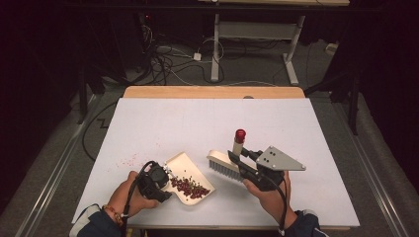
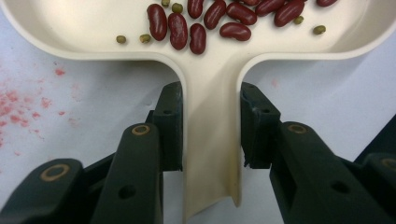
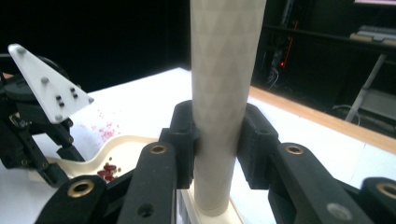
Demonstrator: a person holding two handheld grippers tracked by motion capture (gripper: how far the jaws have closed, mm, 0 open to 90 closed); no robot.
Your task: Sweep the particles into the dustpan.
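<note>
Dustpan, cream plastic, one item: high view. It lies flat on the white table near the front edge, to the left of centre, with its mouth turned toward the brush so swept matter can run in. A heap of red beans already sits in its tray. The left gripper holds it at the handle end, by my reading to keep it from sliding under the brush's push. Brush, cream with grey bristles, just to the right of the pan's mouth, bristles low over the table; its handle, capped in red, rises upright from the right gripper. A scatter of red specks lies on the table left of the pan

Left gripper view. Both pads press the flanks of the dustpan's narrow handle, closed firmly on it. Red kidney beans and a few small green ones rest inside the tray, beyond the jaws

Right gripper view. The pads clamp the pale, patterned brush handle, which stands upright between them, a hold that suits sweeping strokes. The dustpan and the other gripper show at the left
</note>
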